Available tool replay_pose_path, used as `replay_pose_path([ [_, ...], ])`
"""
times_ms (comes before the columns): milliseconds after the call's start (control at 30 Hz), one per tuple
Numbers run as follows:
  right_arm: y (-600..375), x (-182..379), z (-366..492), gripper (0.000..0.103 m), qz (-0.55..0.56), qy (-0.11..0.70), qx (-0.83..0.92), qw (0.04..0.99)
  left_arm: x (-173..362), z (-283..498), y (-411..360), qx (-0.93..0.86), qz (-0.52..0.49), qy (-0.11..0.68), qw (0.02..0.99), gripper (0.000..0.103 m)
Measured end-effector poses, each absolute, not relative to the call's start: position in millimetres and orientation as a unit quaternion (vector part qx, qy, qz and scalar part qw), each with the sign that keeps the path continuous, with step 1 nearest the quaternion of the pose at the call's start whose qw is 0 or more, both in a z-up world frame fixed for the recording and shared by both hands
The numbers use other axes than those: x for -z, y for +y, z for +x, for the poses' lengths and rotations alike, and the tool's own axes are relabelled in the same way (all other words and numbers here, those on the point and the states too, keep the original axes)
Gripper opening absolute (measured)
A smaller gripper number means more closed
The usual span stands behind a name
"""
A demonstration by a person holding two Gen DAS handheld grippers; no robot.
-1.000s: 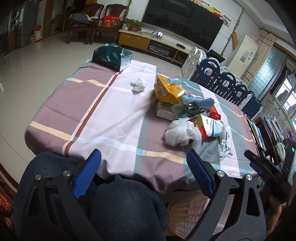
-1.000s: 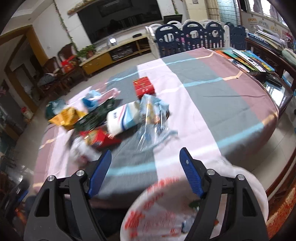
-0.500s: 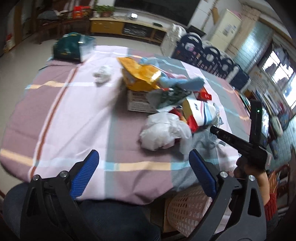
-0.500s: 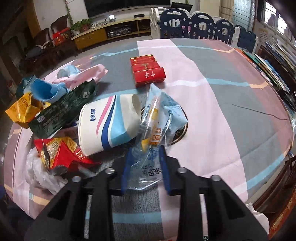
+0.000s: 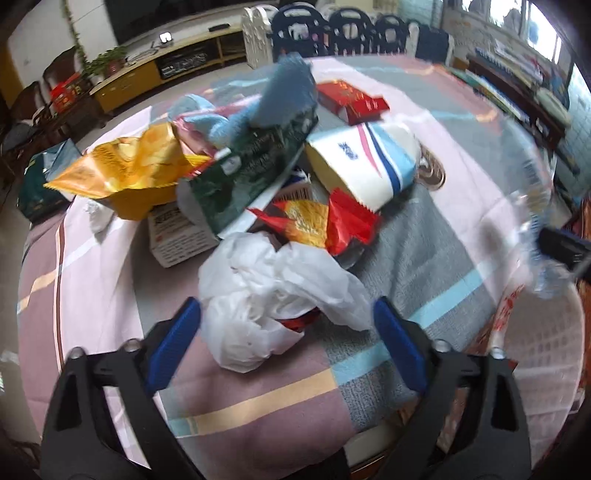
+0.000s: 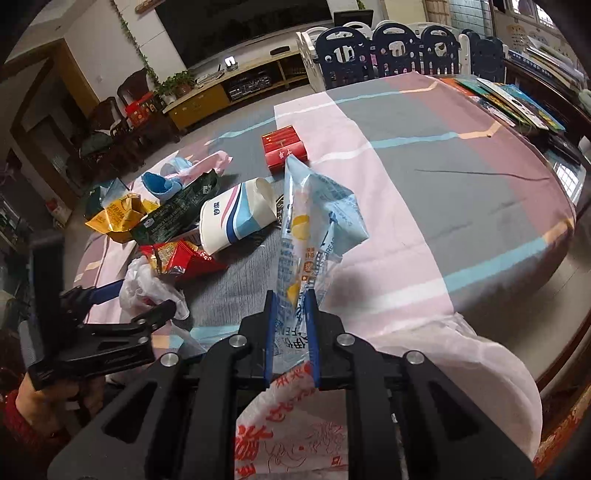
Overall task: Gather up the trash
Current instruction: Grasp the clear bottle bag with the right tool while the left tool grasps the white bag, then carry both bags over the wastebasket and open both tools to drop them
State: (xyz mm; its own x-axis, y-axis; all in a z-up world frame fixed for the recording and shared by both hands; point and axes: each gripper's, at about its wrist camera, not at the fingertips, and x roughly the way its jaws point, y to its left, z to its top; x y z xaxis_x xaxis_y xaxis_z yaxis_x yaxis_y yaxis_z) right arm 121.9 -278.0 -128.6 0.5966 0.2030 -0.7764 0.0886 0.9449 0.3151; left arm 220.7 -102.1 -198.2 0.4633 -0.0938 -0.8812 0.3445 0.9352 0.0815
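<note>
Right gripper (image 6: 290,325) jaws closing, pinching the clear bread wrapper (image 6: 314,221); it could slip. Left gripper (image 5: 286,343) jaws closing, unclenched, around the white plastic bag (image 5: 273,295).

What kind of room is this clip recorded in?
Most likely a home living-dining room: a large dark TV above a low media cabinet, a baby playpen fence, and a round table under a striped cloth.

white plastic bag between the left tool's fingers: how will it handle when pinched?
The white bag looks thin and crumpled, so probably floppy and very light; it should collapse as the left tool, now closing, pinches it. A red wrapper peeks from under it and may drag along. The glossy film might slip.
</note>
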Motion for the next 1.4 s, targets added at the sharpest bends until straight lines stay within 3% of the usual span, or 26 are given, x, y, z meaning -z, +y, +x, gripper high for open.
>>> replay_pose_path([
  [167,-284,115,95,0.016,0.184,0.432,-0.033,0.882,203,227,-94,0.12,0.105,0.517,0.841,0.036],
  [233,-283,108,87,0.016,0.181,0.424,-0.034,0.886,195,225,-81,0.127,0.067,0.511,0.848,0.03],
  [600,-263,75,43,0.016,0.135,0.391,-0.044,0.909,147,145,-8,0.147,-0.172,0.462,0.857,0.028],
  [967,-274,46,-9,0.016,0.098,0.376,-0.034,0.921,84,42,-102,0.211,-0.032,0.393,0.894,0.028],
  [1400,-328,30,-66,0.016,0.1,0.362,0.006,0.927,96,-4,-189,0.305,0.056,0.412,0.857,0.029],
])
